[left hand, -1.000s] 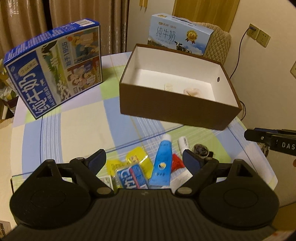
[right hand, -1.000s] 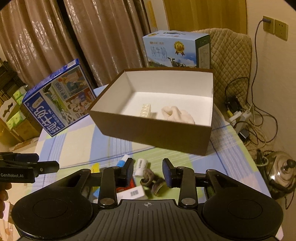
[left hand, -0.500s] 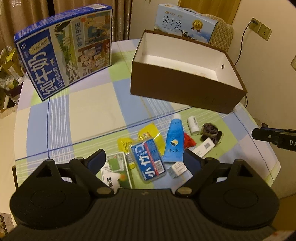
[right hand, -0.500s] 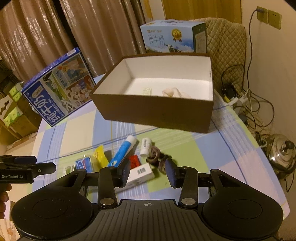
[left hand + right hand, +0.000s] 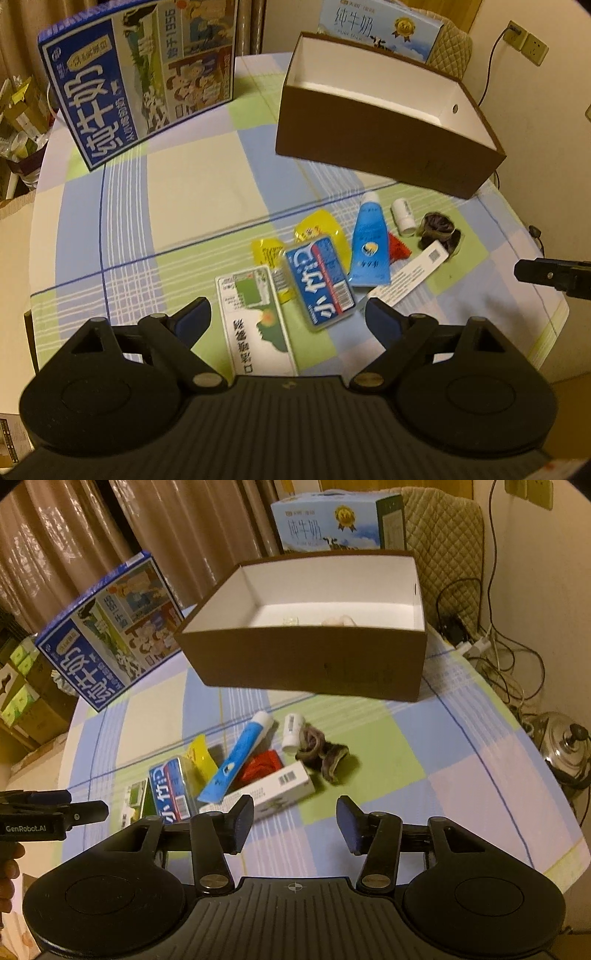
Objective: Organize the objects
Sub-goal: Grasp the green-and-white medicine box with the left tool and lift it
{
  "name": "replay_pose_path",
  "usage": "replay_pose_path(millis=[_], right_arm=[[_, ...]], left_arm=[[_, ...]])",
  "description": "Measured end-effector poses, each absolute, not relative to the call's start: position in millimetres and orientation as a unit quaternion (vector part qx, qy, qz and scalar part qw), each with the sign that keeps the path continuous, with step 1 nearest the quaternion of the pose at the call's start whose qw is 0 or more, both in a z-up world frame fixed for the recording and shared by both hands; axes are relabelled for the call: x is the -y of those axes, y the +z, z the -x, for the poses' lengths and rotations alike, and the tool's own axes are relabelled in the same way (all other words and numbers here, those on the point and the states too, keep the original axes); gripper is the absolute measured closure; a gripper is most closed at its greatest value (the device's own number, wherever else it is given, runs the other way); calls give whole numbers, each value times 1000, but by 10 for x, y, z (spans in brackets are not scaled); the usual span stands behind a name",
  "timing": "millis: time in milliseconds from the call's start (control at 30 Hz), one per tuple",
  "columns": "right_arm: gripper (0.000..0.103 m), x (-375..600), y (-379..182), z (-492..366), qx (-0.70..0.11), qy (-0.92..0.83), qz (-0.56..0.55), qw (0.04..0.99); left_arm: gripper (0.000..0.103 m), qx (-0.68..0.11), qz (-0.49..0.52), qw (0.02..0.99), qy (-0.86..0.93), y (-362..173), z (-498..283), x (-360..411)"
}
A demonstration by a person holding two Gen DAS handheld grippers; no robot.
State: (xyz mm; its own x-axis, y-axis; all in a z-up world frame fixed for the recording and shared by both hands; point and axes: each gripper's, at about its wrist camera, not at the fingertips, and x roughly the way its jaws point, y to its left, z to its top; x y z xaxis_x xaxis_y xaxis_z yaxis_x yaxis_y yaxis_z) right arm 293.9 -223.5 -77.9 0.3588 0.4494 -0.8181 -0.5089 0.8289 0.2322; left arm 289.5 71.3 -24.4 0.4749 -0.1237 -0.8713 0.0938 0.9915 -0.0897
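A pile of small items lies on the checked tablecloth in front of an open brown box (image 5: 380, 147) (image 5: 306, 664): a blue tube (image 5: 369, 247) (image 5: 236, 760), a blue packet (image 5: 321, 280) (image 5: 171, 794), yellow sachets (image 5: 317, 229), a green-and-white card (image 5: 255, 321), a white bottle (image 5: 403, 216) (image 5: 293, 729), a red sachet (image 5: 262, 766), a dark crumpled cloth (image 5: 437, 230) (image 5: 321, 751) and a long white carton (image 5: 410, 275) (image 5: 273, 788). My left gripper (image 5: 288, 317) hovers open above the card and packet. My right gripper (image 5: 295, 821) is open, just short of the white carton. Two pale items lie inside the box.
A big blue milk carton box (image 5: 140, 77) (image 5: 107, 635) stands tilted at the back left. A light blue milk box (image 5: 380, 26) (image 5: 332, 520) rests on a quilted chair behind the brown box. Cables and a metal kettle (image 5: 565, 746) lie off the table's right side.
Both grippers have drawn back from the brown box toward the table's near edge, so more of the pile shows. The right gripper's jaws stand wider apart than before.
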Motion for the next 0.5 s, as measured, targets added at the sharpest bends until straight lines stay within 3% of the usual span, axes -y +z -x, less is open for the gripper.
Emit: replay_pose_path(millis=[500], right_arm=[[50,2331,-1034,-2799,-523,258,34,811]], left_arm=[[16,-552,21,833,-37,-957,-2962,-905]])
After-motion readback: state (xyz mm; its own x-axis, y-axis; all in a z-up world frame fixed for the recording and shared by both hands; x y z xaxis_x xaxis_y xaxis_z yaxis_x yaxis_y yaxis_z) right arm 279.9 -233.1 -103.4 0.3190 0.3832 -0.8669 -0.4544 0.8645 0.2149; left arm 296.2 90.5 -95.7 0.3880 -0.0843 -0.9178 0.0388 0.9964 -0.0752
